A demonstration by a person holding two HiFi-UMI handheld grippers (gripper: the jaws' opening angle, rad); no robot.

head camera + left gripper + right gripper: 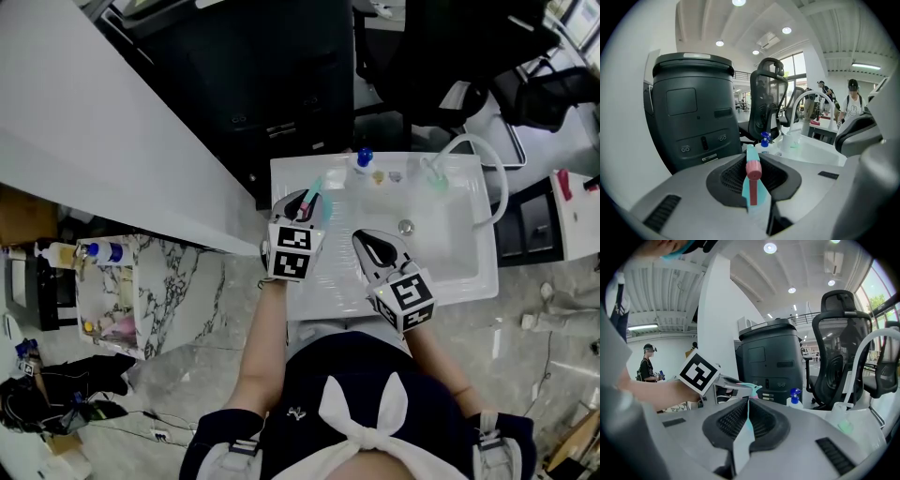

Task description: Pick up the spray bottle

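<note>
The spray bottle [317, 190] has a teal head and a pink nozzle [753, 169]. My left gripper [302, 204] is shut on it, holding it above the left rim of the white sink [450, 253]. In the left gripper view the teal head stands between the two jaws [751, 158] with the nozzle facing the camera. My right gripper [371, 246] hovers over the sink's front part, its jaws shut with nothing between them [748, 401]. In the right gripper view the left gripper's marker cube [698, 372] and the teal head [751, 389] show just ahead.
A blue-capped bottle [364, 157] stands at the sink's back rim beside a white curved faucet [480, 150]. The drain [405, 226] lies mid-basin. A black bin [693, 108] and an office chair [766, 101] stand behind. People stand in the background [853, 101].
</note>
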